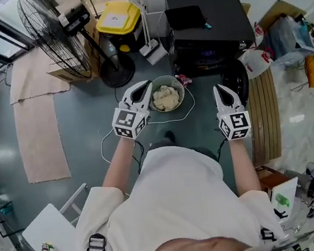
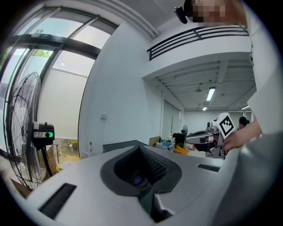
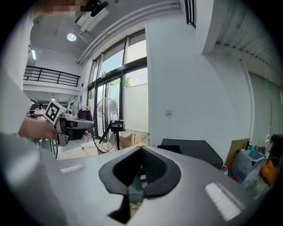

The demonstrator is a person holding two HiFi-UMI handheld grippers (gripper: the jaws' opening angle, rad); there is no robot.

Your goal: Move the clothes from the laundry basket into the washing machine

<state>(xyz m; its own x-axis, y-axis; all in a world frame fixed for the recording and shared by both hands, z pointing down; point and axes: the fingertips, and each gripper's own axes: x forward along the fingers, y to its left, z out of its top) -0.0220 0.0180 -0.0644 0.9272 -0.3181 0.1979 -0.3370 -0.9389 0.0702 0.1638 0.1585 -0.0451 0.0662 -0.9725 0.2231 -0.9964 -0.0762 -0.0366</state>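
Standing on a grey-green floor (image 1: 85, 121), holding a white left gripper (image 1: 146, 87) with a square-marker cube in one hand and a matching white right gripper (image 1: 220, 88) in the other. Pointing both grippers roughly level toward the floor's far edge. Holding the left gripper clenched, jaws meeting, grasping nothing. Holding the right gripper clenched as well, jaws together and empty.

Looking down on a round white wire laundry basket (image 1: 181, 85) between the two grippers, resting on the floor just in front of a black box-shaped washing machine (image 1: 205, 19) at the far edge. Showing pale cream clothes (image 1: 165, 98) heaped inside that basket. Bringing the left gripper's tip just beside the basket's left rim, contact not being clear from above; holding the right gripper apart, off the basket's right side.

Sharing the floor's far left corner with a black pedestal fan (image 1: 51, 35) and a yellow-lidded bin (image 1: 118, 17), beige mats (image 1: 41, 137) lying along the left edge.
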